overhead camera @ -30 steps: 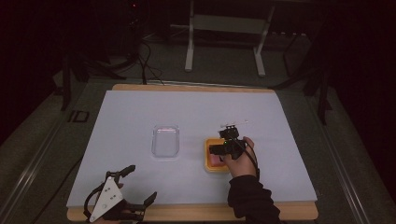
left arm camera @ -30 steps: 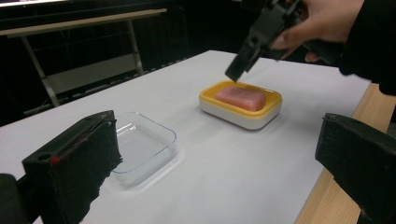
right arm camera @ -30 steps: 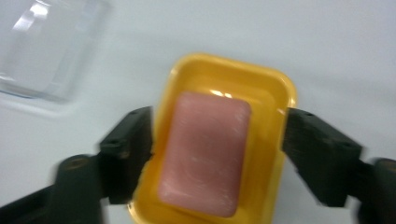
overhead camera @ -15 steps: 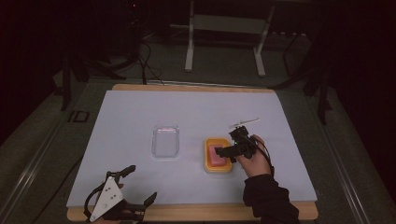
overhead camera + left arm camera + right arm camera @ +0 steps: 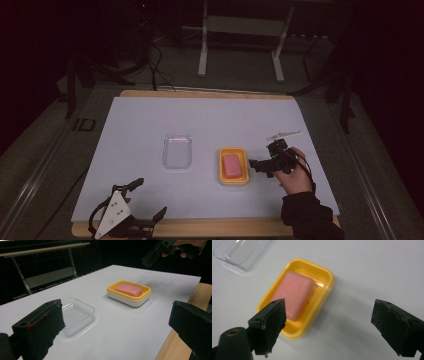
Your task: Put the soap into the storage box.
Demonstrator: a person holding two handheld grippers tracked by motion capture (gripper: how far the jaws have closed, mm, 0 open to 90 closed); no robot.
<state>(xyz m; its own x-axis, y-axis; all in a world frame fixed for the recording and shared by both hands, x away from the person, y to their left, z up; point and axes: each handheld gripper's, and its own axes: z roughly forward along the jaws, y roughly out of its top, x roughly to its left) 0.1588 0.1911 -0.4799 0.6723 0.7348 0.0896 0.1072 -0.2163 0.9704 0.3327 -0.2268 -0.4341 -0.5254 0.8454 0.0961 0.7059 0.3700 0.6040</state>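
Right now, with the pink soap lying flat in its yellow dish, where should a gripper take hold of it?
Probably from straight above, jaws across the pink soap's two long sides. It lies flat in the yellow dish, whose raised rim blocks a level approach, and only its upper part stands above that rim. The right gripper, open beside the dish, is nearest.

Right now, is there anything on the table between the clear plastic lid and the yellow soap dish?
No. In the high view, the stretch between the clear lid and the yellow soap dish is bare white sheet; the left gripper view shows the same gap.
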